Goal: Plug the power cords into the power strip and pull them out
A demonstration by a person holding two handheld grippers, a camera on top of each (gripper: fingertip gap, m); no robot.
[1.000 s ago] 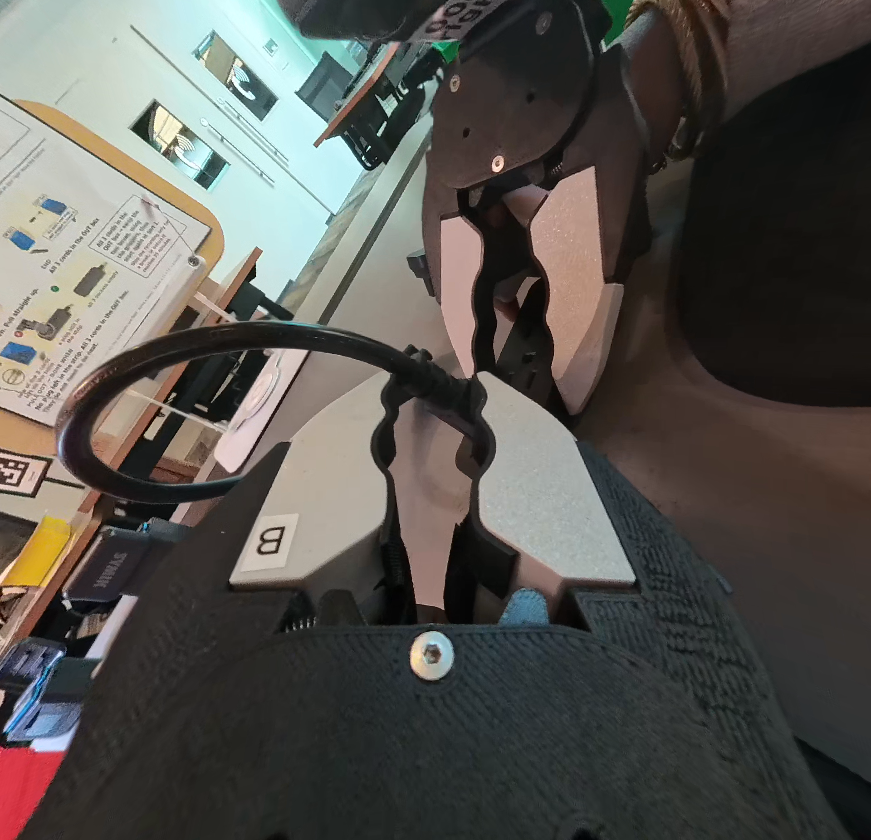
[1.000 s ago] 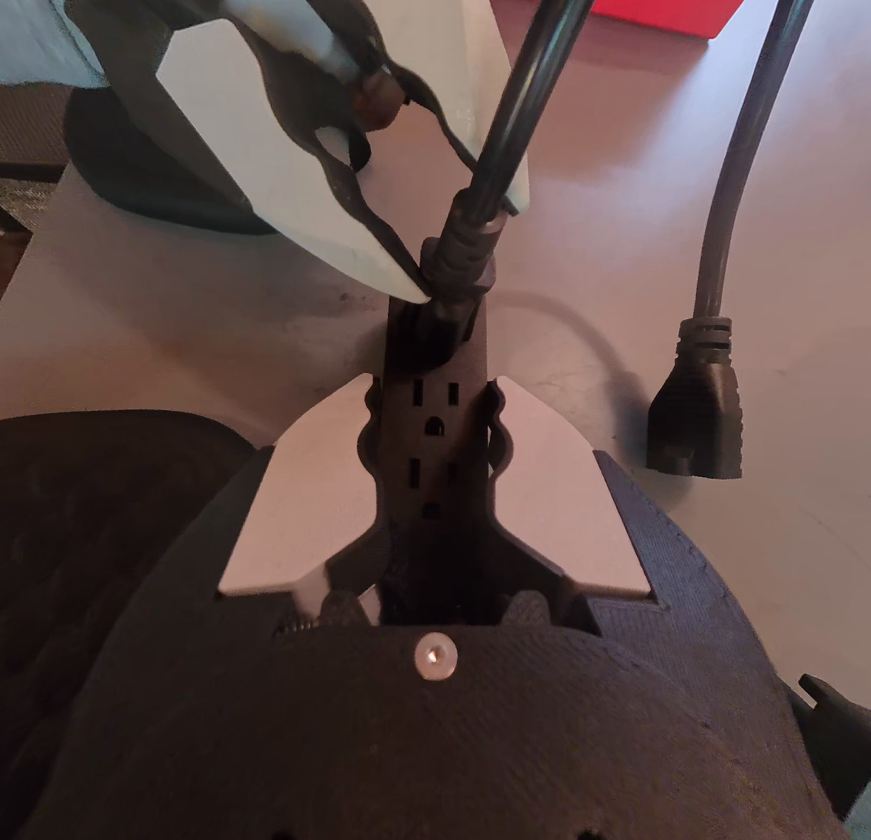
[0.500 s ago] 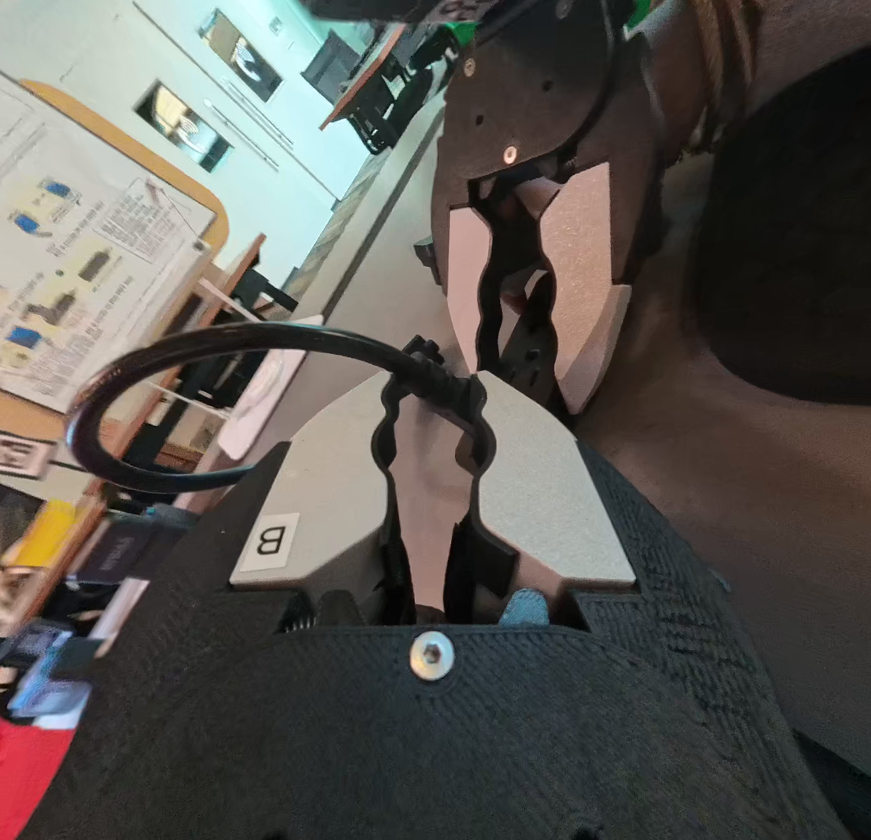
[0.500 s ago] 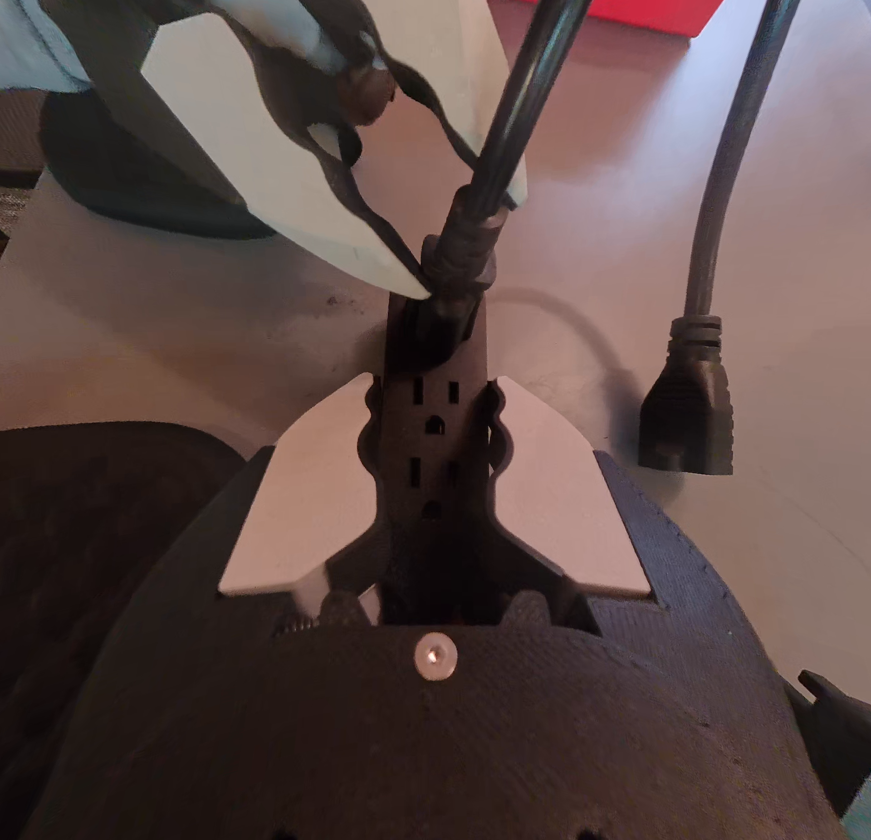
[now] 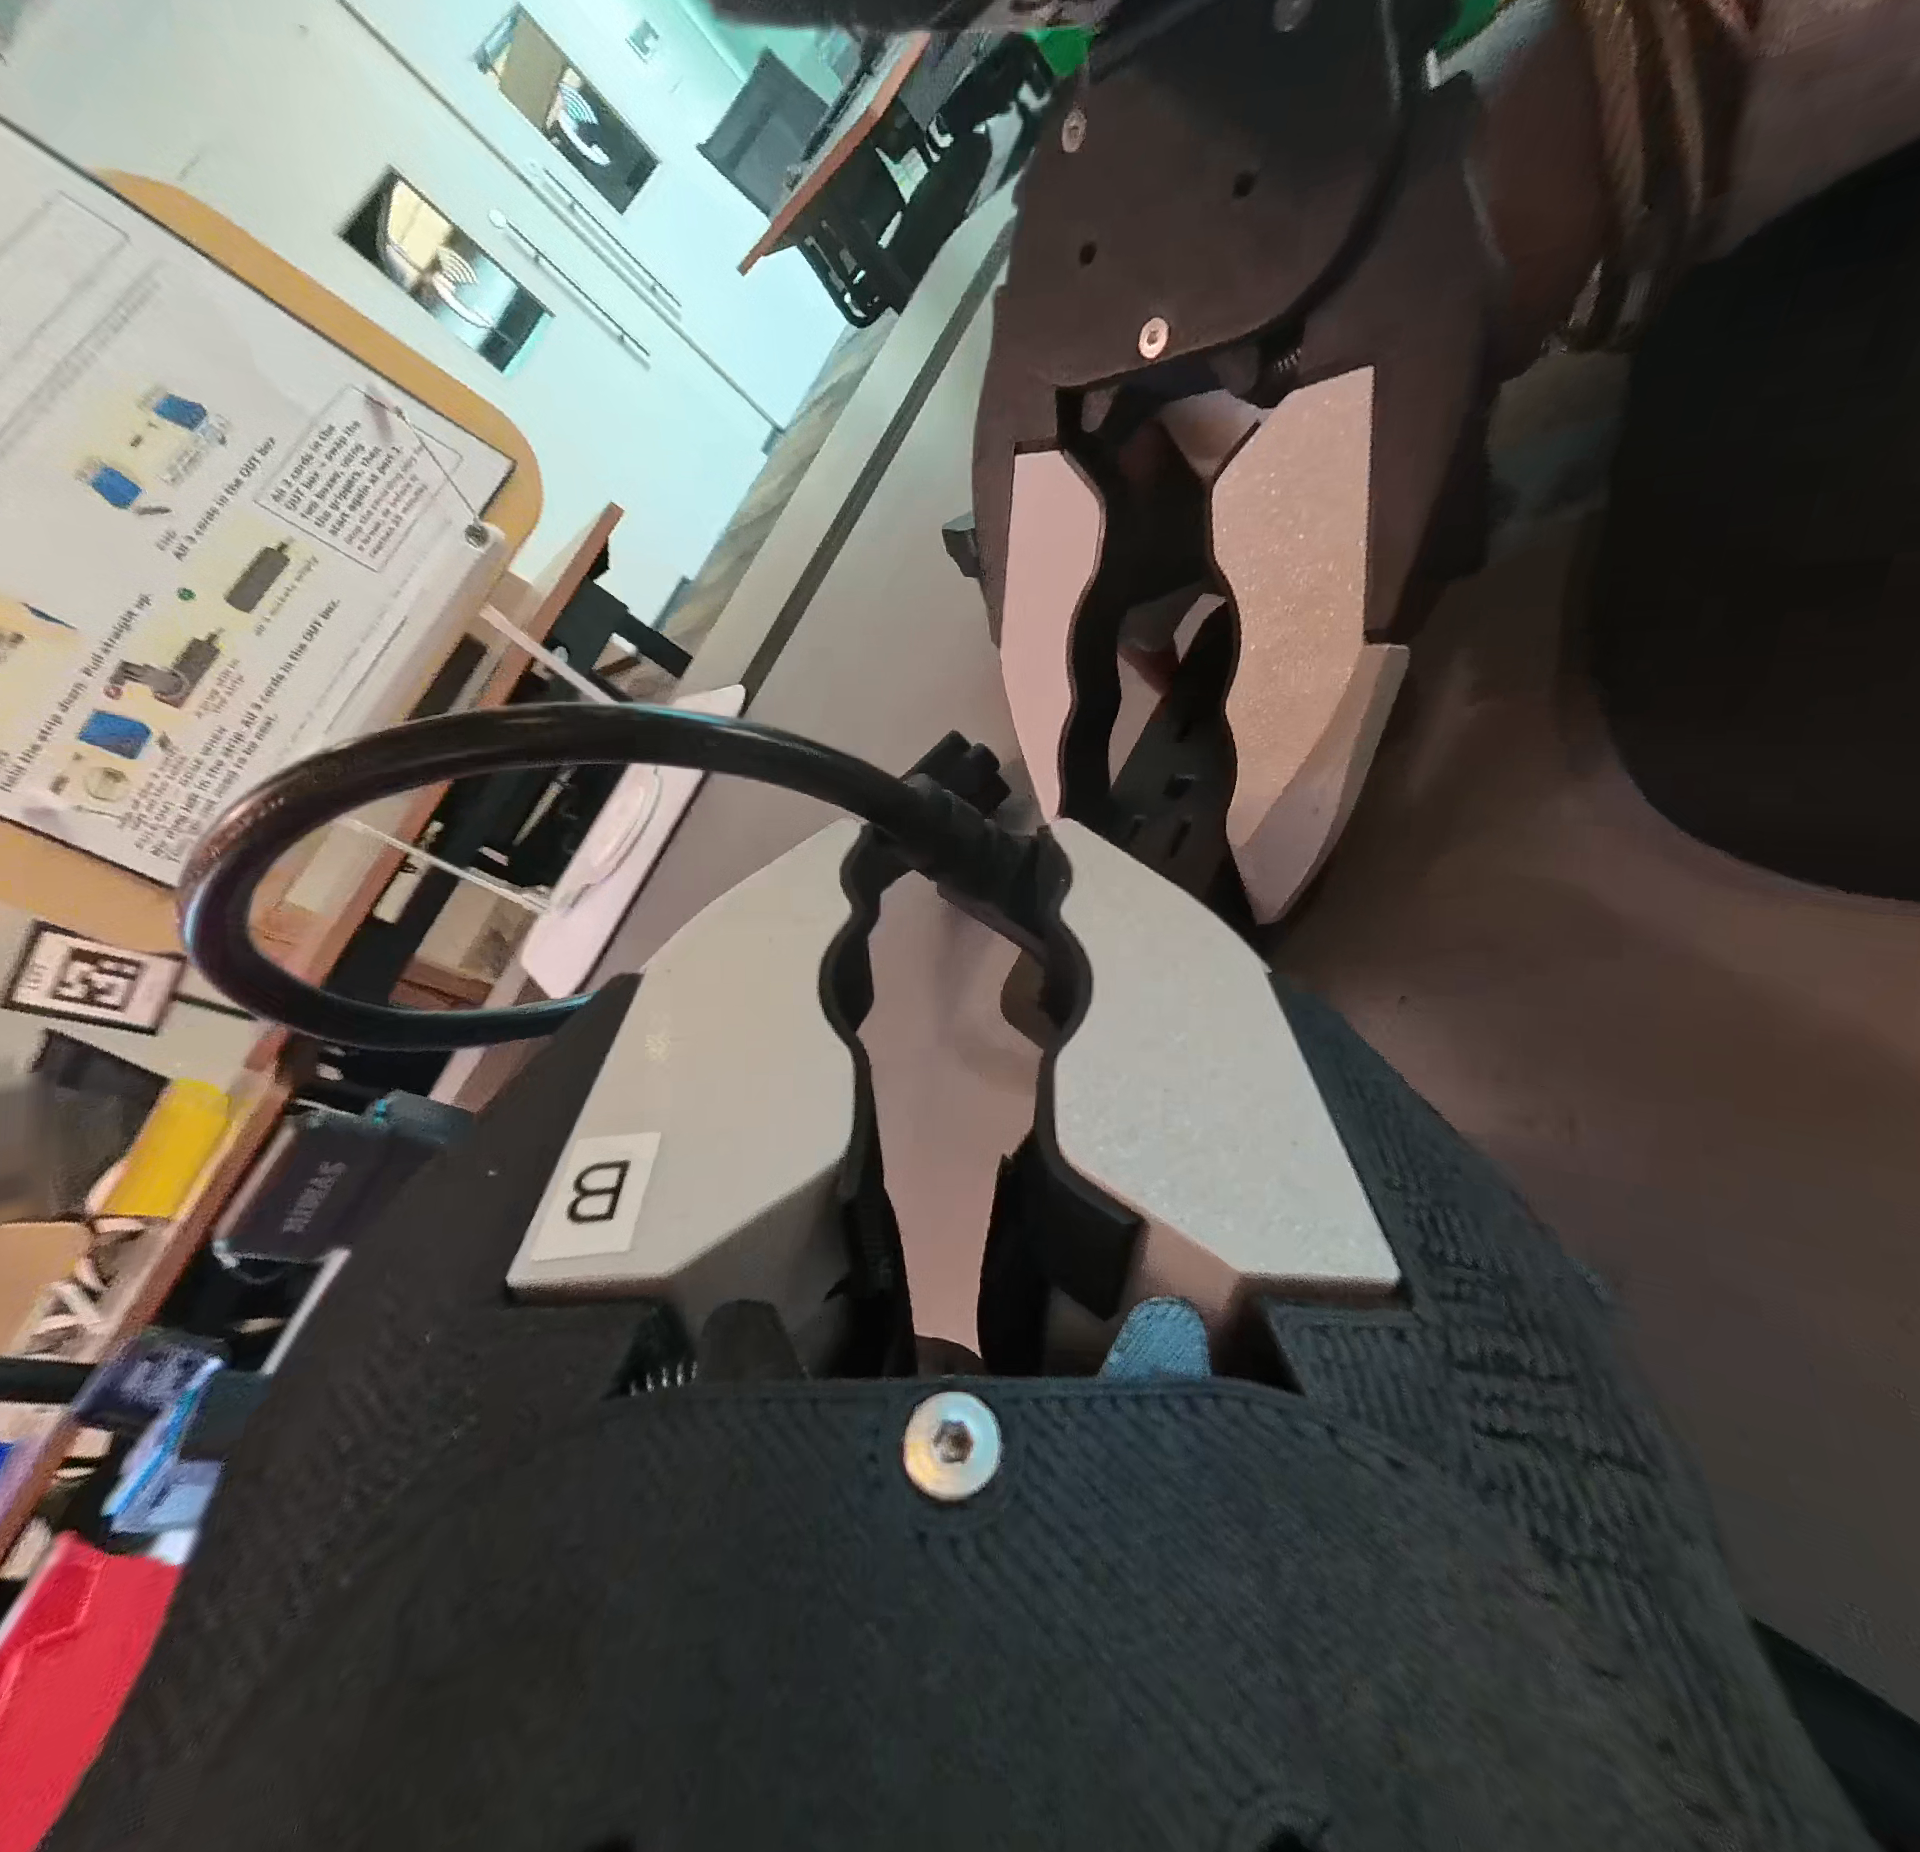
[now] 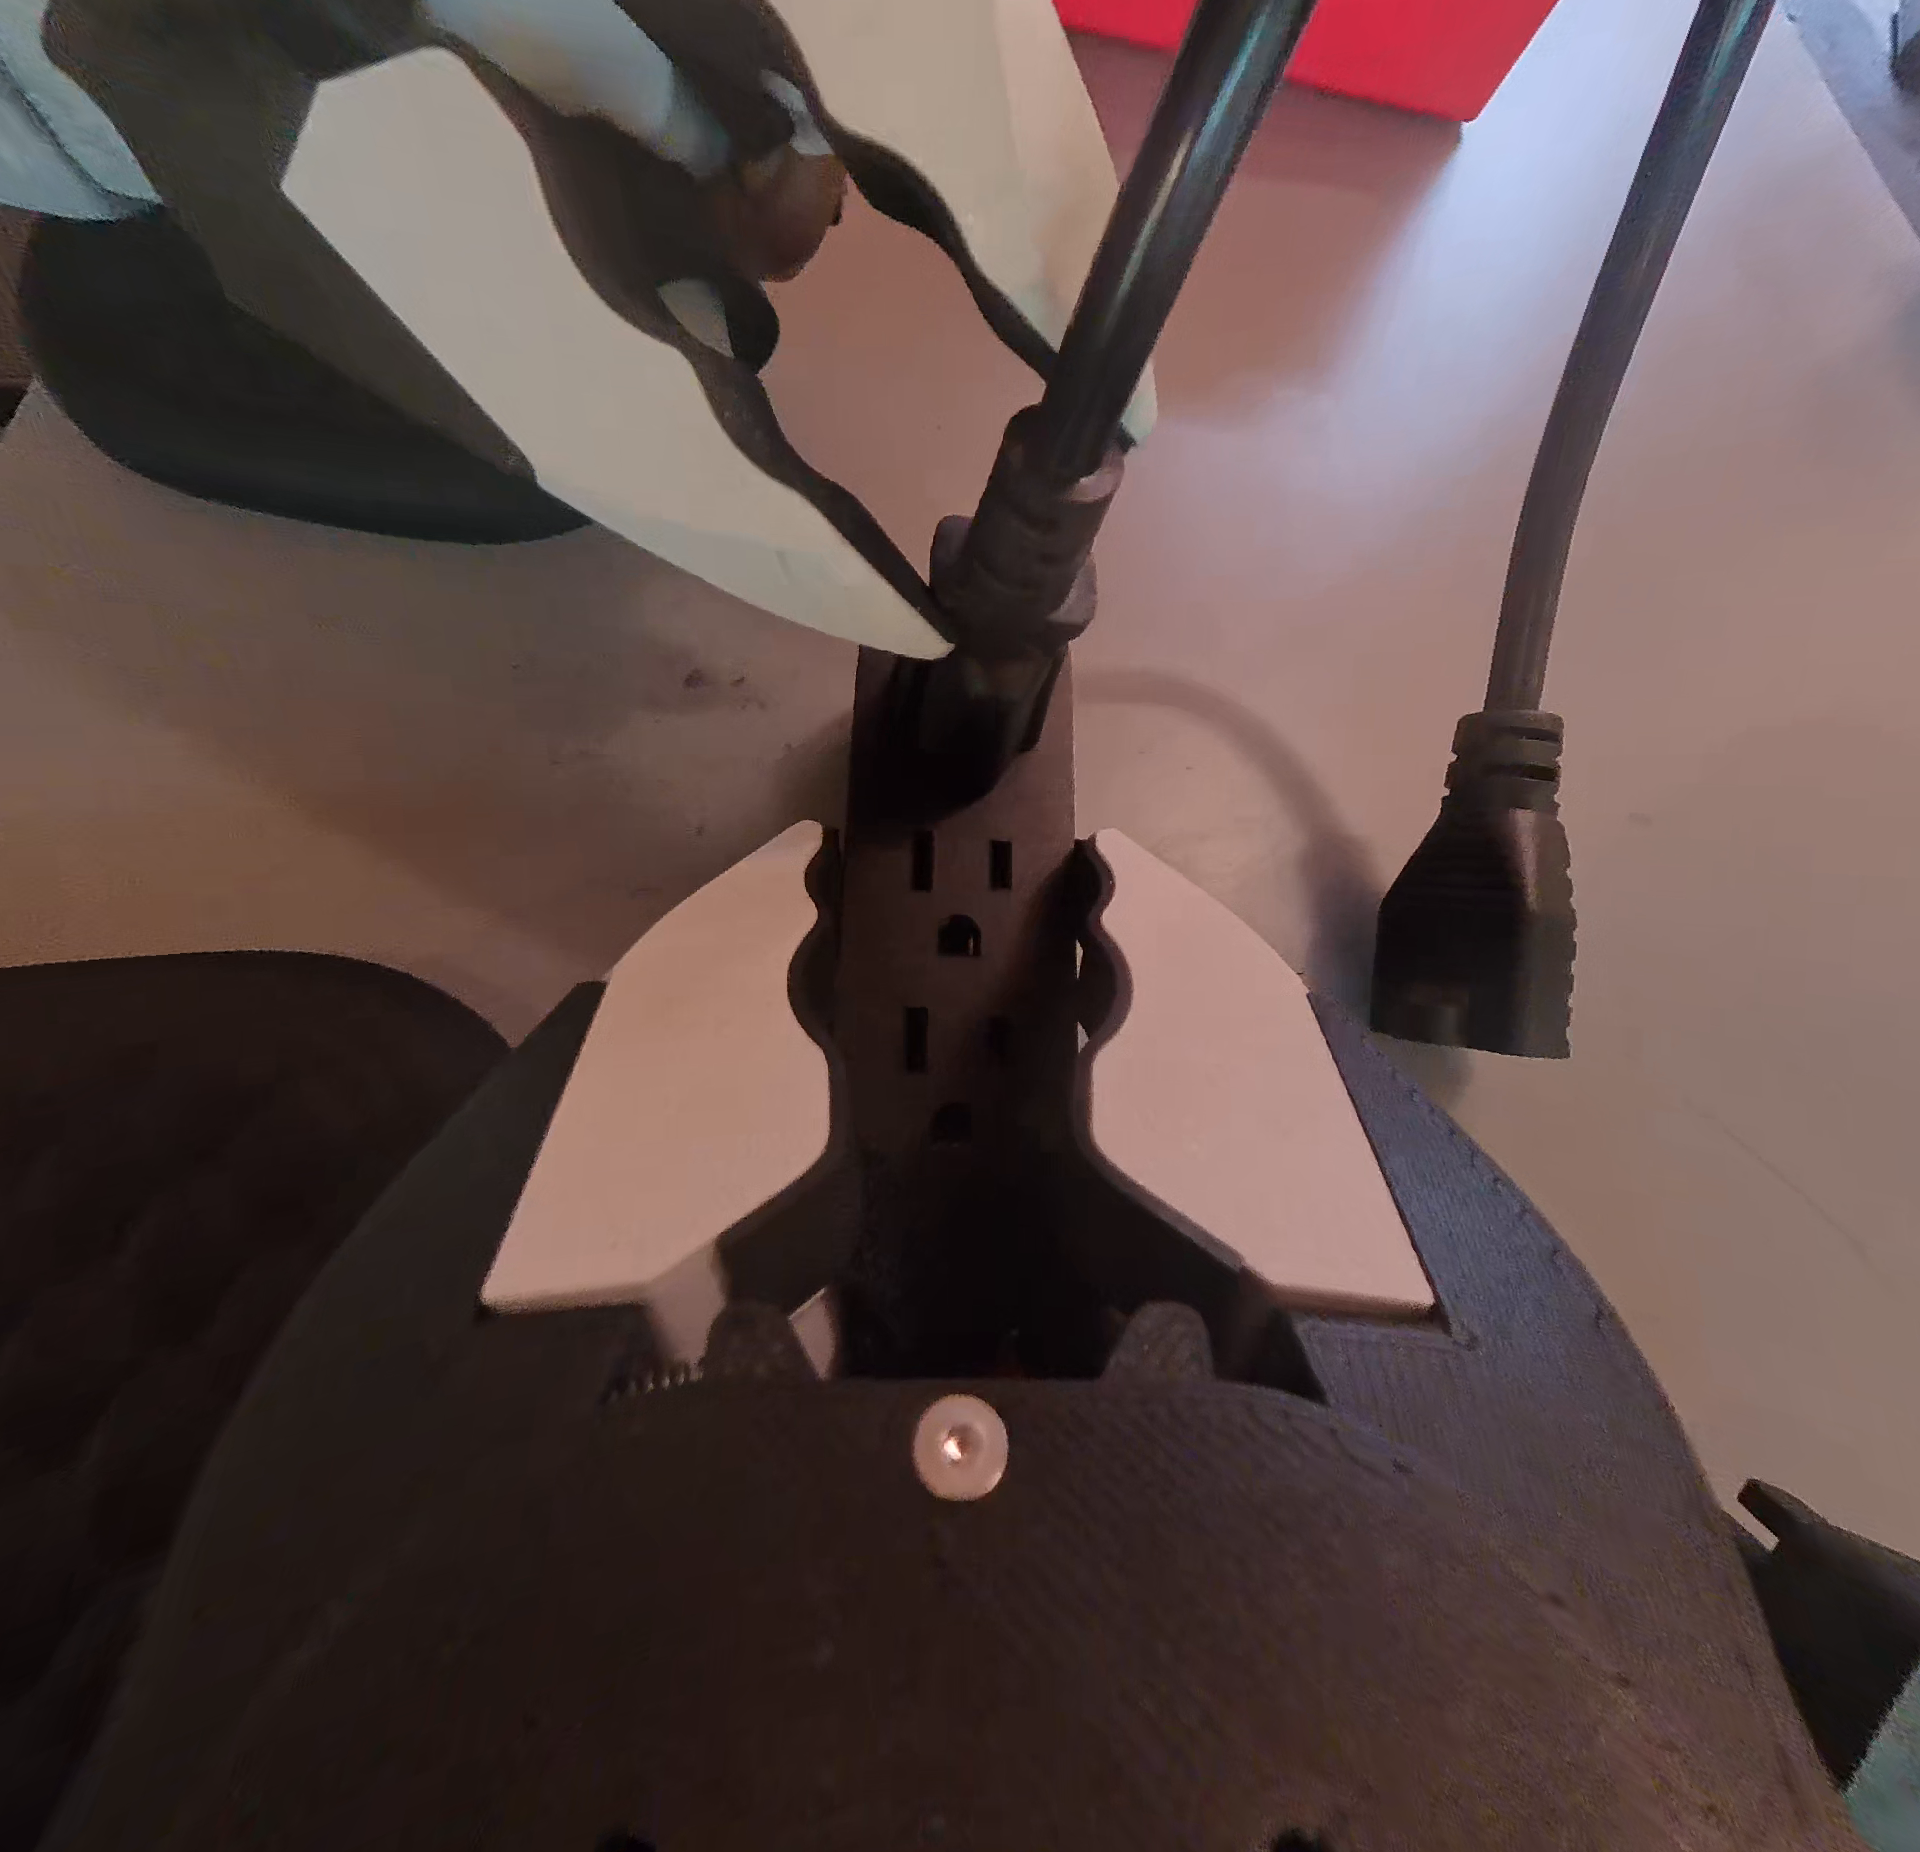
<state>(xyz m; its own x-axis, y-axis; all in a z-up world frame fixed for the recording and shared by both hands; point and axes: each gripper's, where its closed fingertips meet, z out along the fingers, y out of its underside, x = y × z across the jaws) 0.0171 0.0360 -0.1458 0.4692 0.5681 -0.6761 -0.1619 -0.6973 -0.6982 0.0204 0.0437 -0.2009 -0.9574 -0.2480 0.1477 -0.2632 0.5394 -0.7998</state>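
My right gripper (image 6: 951,836) is shut on the black power strip (image 6: 956,981), holding it by its sides on the table; two empty outlets show between its fingers. A black plug (image 6: 997,618) sits at the strip's far outlet, with no prongs showing. My left gripper (image 6: 1029,535) is shut on this plug's collar from above left. In the left wrist view my left gripper (image 5: 966,846) pinches the plug (image 5: 987,846), and its cord (image 5: 364,815) loops to the left. The right gripper (image 5: 1164,846) faces it, holding the strip (image 5: 1169,763).
A second black cord with a socket end (image 6: 1475,929) lies on the table to the right of the strip. A red box (image 6: 1299,26) stands at the back. Dark pads lie at the left (image 6: 260,452) and lower left (image 6: 208,1231). An instruction sheet (image 5: 208,555) stands beyond the table. The tips of one gripper are about 6 centimetres away from the tips of the other.
Both grips are unchanged and the plug stays at the far outlet. The left wrist view has shifted slightly, so the right gripper sits a little higher in it.
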